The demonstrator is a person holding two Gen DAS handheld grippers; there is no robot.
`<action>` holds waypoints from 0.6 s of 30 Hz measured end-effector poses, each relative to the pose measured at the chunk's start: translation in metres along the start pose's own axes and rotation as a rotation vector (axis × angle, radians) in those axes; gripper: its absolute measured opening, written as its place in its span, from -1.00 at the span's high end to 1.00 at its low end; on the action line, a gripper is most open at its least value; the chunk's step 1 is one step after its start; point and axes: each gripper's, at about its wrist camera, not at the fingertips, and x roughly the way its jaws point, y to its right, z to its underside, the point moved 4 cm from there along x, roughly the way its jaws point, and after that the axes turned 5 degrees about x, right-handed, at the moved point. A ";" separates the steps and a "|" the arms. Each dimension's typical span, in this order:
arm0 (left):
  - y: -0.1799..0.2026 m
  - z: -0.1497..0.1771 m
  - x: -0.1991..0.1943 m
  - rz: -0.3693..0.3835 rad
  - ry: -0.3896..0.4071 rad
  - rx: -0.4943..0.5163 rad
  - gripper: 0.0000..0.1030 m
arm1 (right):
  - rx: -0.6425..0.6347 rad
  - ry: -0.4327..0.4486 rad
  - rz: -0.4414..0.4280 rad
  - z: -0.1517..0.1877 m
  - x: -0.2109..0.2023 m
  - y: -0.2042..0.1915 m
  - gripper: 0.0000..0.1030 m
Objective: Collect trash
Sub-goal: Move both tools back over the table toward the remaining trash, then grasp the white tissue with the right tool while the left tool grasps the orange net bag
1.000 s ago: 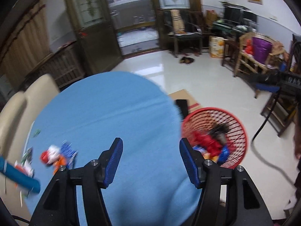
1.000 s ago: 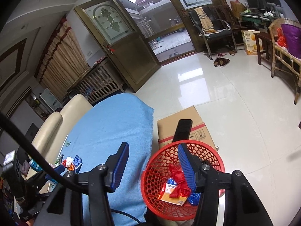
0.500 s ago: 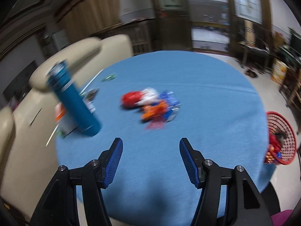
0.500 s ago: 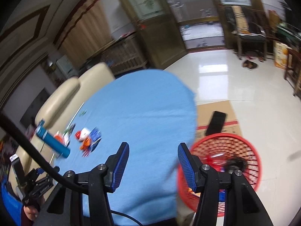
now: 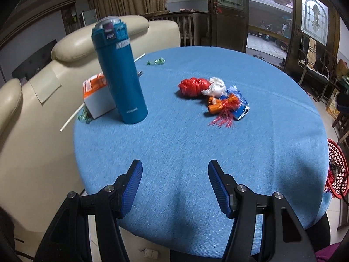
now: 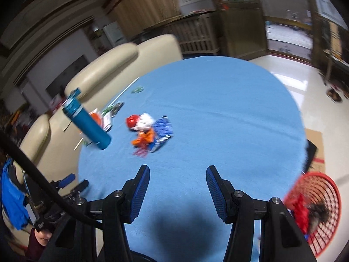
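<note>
Now that both views have swung from the red mesh plastic basket (image 6: 314, 209) back to the round blue-clothed surface (image 5: 196, 152), the pile of crumpled red, white, orange and blue wrappers (image 5: 214, 97) lies mid-surface, so another pickup looks due. Left claw (image 5: 175, 187) and right claw (image 6: 177, 193) hang apart and empty over the near edge, open cloth ahead. The tall teal metal bottle (image 5: 120, 74) stands left, clear of the pile.

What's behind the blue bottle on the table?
Behind the bottle sits a white and orange box, partly hidden by it. A white straw and a green wrapper lie beside the box. Whatever lies directly behind the bottle is covered.
</note>
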 end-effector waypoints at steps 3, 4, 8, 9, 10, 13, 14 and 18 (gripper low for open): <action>-0.007 0.002 0.007 0.006 -0.009 -0.015 -0.23 | -0.040 -0.030 -0.047 -0.012 0.029 -0.022 -0.12; -0.009 0.003 0.009 0.007 -0.012 -0.021 -0.23 | -0.055 -0.036 -0.063 -0.017 0.041 -0.031 -0.12; -0.020 0.004 0.017 0.016 -0.026 -0.047 -0.23 | -0.113 -0.079 -0.103 -0.034 0.095 -0.058 -0.12; -0.023 0.004 0.020 0.019 -0.032 -0.054 -0.23 | -0.127 -0.091 -0.104 -0.039 0.110 -0.063 -0.11; -0.024 0.005 0.022 0.022 -0.038 -0.059 -0.23 | -0.140 -0.099 -0.102 -0.043 0.124 -0.068 -0.11; -0.029 0.006 0.031 0.029 -0.058 -0.065 -0.23 | -0.174 -0.115 -0.101 -0.052 0.156 -0.079 -0.09; -0.030 0.007 0.034 0.032 -0.064 -0.066 -0.23 | -0.186 -0.122 -0.099 -0.056 0.169 -0.082 -0.09; -0.034 0.006 0.045 0.039 -0.081 -0.069 -0.23 | -0.219 -0.142 -0.069 -0.071 0.212 -0.090 -0.09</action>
